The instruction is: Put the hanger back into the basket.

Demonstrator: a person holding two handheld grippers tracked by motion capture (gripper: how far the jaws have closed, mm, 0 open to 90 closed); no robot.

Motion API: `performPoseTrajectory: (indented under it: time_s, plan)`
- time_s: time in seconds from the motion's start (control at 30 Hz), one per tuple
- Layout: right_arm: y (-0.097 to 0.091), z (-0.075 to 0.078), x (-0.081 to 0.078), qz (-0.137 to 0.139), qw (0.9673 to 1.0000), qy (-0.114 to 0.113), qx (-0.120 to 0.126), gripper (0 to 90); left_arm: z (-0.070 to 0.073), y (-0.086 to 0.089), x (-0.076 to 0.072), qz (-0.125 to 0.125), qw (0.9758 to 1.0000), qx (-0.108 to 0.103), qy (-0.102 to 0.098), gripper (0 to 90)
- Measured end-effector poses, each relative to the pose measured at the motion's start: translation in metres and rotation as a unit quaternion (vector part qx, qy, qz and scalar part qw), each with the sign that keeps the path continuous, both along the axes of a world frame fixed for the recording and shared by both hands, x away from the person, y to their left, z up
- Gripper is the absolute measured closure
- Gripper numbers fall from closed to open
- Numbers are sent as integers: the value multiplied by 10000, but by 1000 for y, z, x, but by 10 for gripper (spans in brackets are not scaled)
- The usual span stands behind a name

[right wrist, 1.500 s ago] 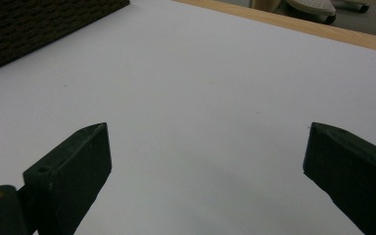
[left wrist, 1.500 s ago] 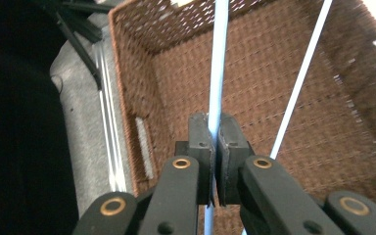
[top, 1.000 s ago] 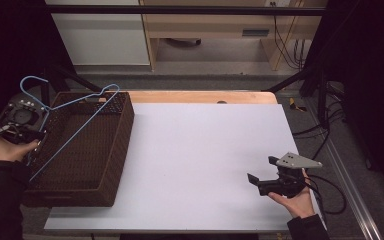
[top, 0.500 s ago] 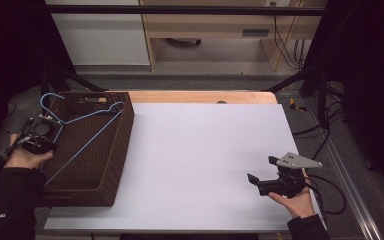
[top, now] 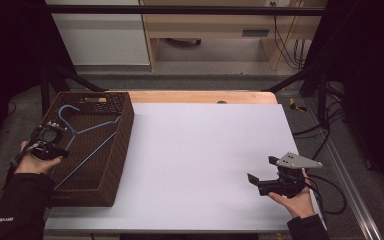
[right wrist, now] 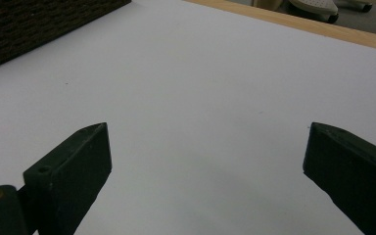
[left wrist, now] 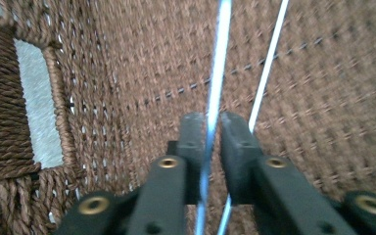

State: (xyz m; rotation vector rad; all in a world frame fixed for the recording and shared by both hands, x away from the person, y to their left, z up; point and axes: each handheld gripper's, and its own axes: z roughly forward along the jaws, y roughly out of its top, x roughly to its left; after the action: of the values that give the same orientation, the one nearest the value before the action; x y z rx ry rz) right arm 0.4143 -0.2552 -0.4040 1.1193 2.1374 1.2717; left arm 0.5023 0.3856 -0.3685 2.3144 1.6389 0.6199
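While the left gripper is pinching a rod of the blue wire hanger, the hanger is sitting down inside the woven basket at the table's left edge, hook toward the far wall. In the left gripper view the jaws are pressing together on the blue wire, with a second strand running just beside it against the wicker wall.

Judging progress: placement into the basket is looking nearly done. What's remaining is the release and pulling the gripper clear. I cannot tell whether the hanger is lying fully flat on the basket floor or being held slightly up.

Moving right: the white table surface is lying bare between the basket and the right hand. The right gripper is idling near the table's front-right corner, jaws spread wide, holding nothing; the right gripper view is looking across the tabletop between them.

Count: one hanger, one basket, two grippers.
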Motion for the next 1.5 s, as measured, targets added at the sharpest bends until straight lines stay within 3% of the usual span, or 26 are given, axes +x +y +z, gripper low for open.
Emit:
performPoseTrajectory:
  time_s: [0.2, 0.27, 0.37, 0.43, 0.5, 0.53, 0.57, 0.67, 0.77, 0.9, 1.0, 1.07, 1.17, 1.3, 1.4, 1.5]
  plan:
    - [0, 1, 0, -4, 10000, -4, 27, 45, 15, -4, -22, -185, 9980, -374, -469, 578]
    - [-1, 1, -1, 4, 10000, -5, 46, 44, 20, -6, -31, -291, 9954, -561, -715, 525]
    - [-1, 2, -1, -2, 10000, -33, 76, 43, 26, -11, -45, -467, 9890, -873, -1098, 464]
    - [-2, 2, -1, 17, 9999, -68, 131, 43, 28, -18, -54, -537, 9800, -1179, -1509, 404]
    - [-2, 3, -1, 0, 9999, -68, 150, 43, 30, -26, -62, -705, 9714, -1412, -1771, 375]
    - [-2, 3, -1, -5, 9998, -79, 157, 43, 31, -32, -67, -796, 9652, -1563, -1940, 353]
    - [-2, 3, -1, 6, 9998, -90, 162, 43, 31, -35, -70, -857, 9616, -1658, -2014, 324]
    - [-2, 3, -1, 13, 9998, -117, 179, 43, 32, -49, -80, -1108, 9471, -1948, -2297, 271]
    - [-2, 3, -1, 15, 9998, -123, 183, 42, 32, -65, -88, -1280, 9358, -2150, -2483, 214]
    - [-3, 3, -2, 0, 9996, -154, 230, 42, 30, -83, -96, -1610, 9231, -2301, -2627, 167]
    - [-3, 3, -2, 27, 9995, -175, 263, 40, 26, -95, -100, -1804, 9169, -2374, -2652, 150]
    - [-3, 3, -2, 26, 9995, -176, 276, 38, 21, -103, -102, -1918, 9144, -2399, -2636, 140]
    - [-3, 4, -2, 23, 9994, -189, 298, 38, 13, -112, -101, -2074, 9128, -2394, -2579, 115]
    - [-4, 3, -3, 32, 9992, -242, 315, 38, 5, -121, -100, -2236, 9055, -2598, -2503, 98]
    - [-4, 3, -3, 28, 9991, -231, 341, 37, 0, -127, -100, -2320, 9043, -2591, -2477, 85]
    - [-4, 3, -4, 33, 9990, -269, 349, 37, -6, -132, -99, -2309, 9091, -2481, -2422, 75]
